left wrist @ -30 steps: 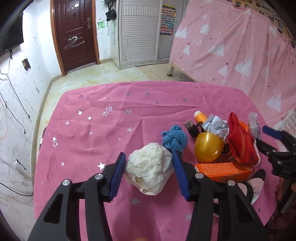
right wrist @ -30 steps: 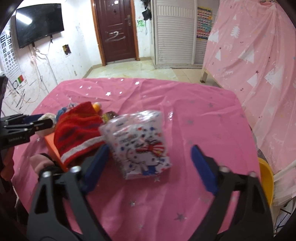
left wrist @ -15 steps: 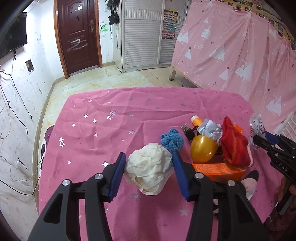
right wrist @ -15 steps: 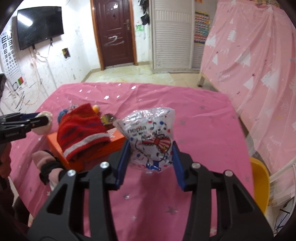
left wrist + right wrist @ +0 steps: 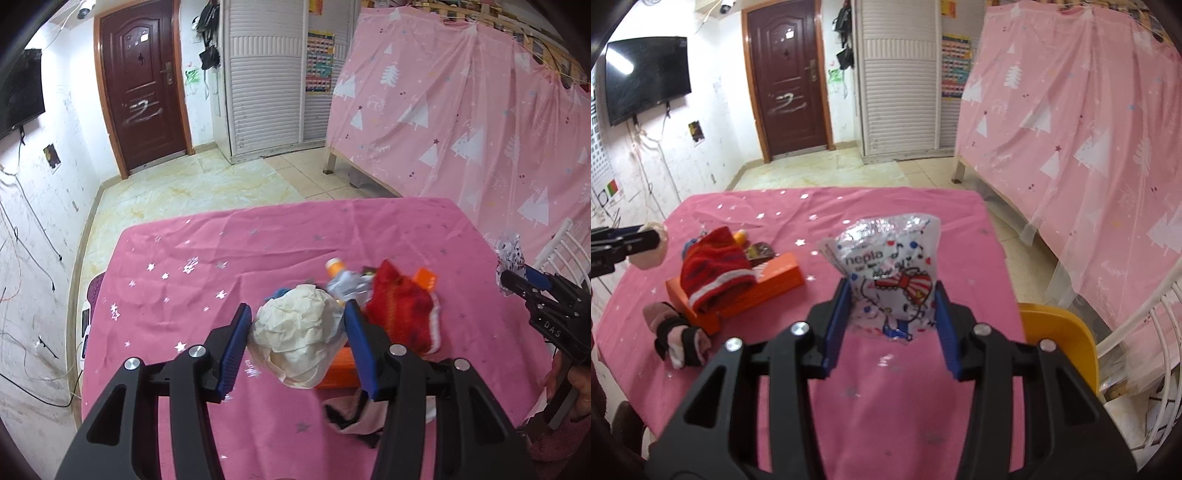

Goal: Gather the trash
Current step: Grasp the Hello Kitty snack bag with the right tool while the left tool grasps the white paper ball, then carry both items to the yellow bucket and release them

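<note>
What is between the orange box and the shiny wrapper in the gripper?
Nothing but bare pink tablecloth. The right wrist view shows that stretch between the orange box and the shiny wrapper in the right gripper.

The paper wad (image 5: 299, 341) is a cream, crumpled ball, roughly round with deep creases. It is clamped between the blue pads of the left claw (image 5: 297, 343) and held up off the pink tabletop (image 5: 207, 280), near the left of the clutter. In the right wrist view only its rounded end shows at the far left (image 5: 650, 254). The wrapper (image 5: 890, 280) is a clear, crinkly plastic packet printed with "nepia", coloured dots and a red-striped bow. It stands upright with its open, ragged top uppermost, pinched at its lower half by the right claw (image 5: 892, 321), above the tabletop's right side.
</note>
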Tool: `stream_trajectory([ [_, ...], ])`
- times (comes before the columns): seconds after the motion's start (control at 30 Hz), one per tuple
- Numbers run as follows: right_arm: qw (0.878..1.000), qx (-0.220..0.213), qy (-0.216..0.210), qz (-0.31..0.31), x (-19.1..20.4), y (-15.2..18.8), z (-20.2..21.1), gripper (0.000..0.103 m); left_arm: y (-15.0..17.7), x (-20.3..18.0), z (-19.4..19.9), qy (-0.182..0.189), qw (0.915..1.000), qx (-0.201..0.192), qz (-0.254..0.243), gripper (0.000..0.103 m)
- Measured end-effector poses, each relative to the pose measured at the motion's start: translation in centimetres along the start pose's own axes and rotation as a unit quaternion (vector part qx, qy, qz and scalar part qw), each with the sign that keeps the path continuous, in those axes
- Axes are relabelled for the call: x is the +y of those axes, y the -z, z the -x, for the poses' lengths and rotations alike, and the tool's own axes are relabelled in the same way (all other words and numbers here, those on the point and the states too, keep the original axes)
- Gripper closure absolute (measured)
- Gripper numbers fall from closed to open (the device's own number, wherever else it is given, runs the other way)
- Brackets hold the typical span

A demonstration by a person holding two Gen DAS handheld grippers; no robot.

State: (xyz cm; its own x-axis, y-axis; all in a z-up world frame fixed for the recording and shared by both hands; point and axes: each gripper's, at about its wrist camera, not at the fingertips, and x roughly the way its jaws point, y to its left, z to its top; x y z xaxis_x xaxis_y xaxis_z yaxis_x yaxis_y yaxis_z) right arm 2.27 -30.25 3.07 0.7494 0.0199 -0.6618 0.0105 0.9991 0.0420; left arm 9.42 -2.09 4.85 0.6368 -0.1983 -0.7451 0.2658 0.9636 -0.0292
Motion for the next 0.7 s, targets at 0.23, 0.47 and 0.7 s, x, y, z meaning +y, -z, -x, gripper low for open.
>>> stream_trajectory([
  [0.23, 0.999, -0.014, 0.010, -0.029, -3.4, 1.1, 1.3, 0.061, -1.0, -4.4, 0.4, 0.021, 0.9994, 0.000, -0.028, 0.057],
  [0.47, 0.998, -0.021, 0.019, -0.059, -7.1, 2.4, 2.1, 0.061, -2.2, -9.3, -0.5, 0.059, 0.9972, 0.019, -0.042, 0.057],
  [0.7, 0.996, -0.024, 0.038, -0.081, -10.5, 3.3, 2.9, 0.061, -2.6, -13.8, -1.5, 0.080, 0.9947, 0.032, -0.056, 0.057],
])
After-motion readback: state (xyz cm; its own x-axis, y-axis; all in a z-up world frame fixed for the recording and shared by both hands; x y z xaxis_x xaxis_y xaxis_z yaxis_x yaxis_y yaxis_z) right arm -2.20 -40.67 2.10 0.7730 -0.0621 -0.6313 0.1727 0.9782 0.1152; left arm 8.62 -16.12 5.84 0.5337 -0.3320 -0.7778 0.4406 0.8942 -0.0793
